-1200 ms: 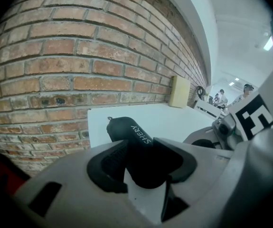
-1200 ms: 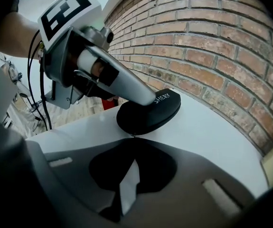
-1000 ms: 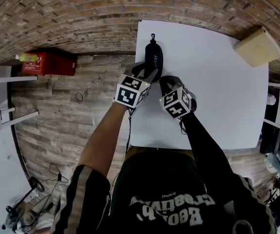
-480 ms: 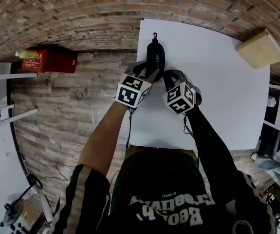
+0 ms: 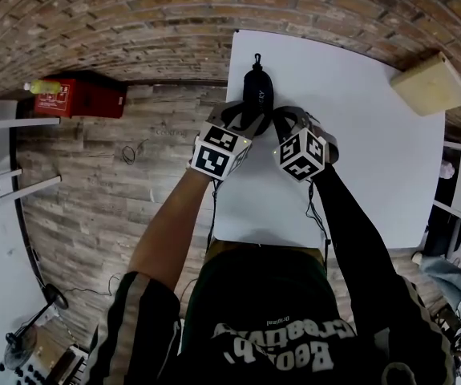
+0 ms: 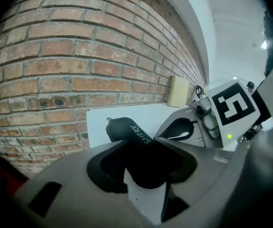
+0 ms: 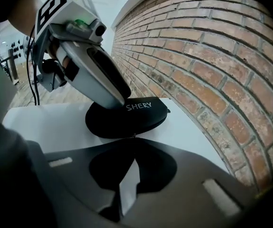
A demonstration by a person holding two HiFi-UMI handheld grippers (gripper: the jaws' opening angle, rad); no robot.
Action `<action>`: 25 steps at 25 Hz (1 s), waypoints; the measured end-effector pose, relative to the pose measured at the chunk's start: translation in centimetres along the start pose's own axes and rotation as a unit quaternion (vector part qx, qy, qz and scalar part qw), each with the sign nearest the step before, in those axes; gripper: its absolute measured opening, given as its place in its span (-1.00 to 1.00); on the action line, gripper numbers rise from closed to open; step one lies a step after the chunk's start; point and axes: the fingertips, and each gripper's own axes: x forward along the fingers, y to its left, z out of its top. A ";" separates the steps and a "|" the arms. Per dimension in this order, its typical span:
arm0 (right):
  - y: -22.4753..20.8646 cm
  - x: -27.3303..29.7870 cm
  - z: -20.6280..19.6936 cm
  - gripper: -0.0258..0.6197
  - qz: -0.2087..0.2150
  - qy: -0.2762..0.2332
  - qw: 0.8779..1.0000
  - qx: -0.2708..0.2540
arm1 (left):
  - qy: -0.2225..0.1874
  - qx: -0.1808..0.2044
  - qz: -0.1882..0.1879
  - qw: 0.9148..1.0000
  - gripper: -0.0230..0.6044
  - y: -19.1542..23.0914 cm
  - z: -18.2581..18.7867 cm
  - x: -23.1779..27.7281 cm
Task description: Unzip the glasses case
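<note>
Between the jaws of the left gripper [image 6: 148, 151], the near end of the black glasses case [image 6: 124, 129] is squeezed from both sides, so this gripper is closed on the case. It is most likely held this way so that the case cannot slide when the zip is pulled. Just beside it, the right gripper [image 7: 133, 141] is shut tight, with its two tips pressed together right at the near edge of the case. The zip pull is probably meant to be pinched there, but it is too small for that to be told. The case is laid flat on the white table [image 5: 358, 151], near its left edge, with its long side pointed away from the person and toward the brick wall [image 7: 212, 70]. White letters can be seen on its top, and a little clip [image 5: 256, 58] is seen at its far end. The case looks closed all the way round, so the zip is judged not yet opened. A pale box [image 5: 429, 83] is set on the far right corner of the table, well apart from the case, where it cannot get in the way. Wooden floor [image 5: 134, 159] is seen to the left of the table.
</note>
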 end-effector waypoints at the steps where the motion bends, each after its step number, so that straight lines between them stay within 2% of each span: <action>1: -0.1 0.1 0.1 -0.88 -0.001 0.001 1.000 -0.004 | 0.000 0.001 0.000 1.000 -0.36 0.0 0.0 0.0; 19: -3.2 1.8 0.9 -0.88 -0.007 0.004 0.999 -0.043 | 0.001 -0.006 -0.010 1.000 -0.36 0.1 -0.1 0.1; 23: -3.3 1.9 0.9 -0.88 -0.005 0.005 0.999 -0.038 | -0.004 -0.020 -0.014 1.000 -0.36 0.2 0.0 0.1; 25: -3.1 1.6 0.7 -0.88 0.002 0.003 1.000 -0.019 | 0.002 -0.021 -0.021 1.000 -0.37 0.1 0.2 -0.2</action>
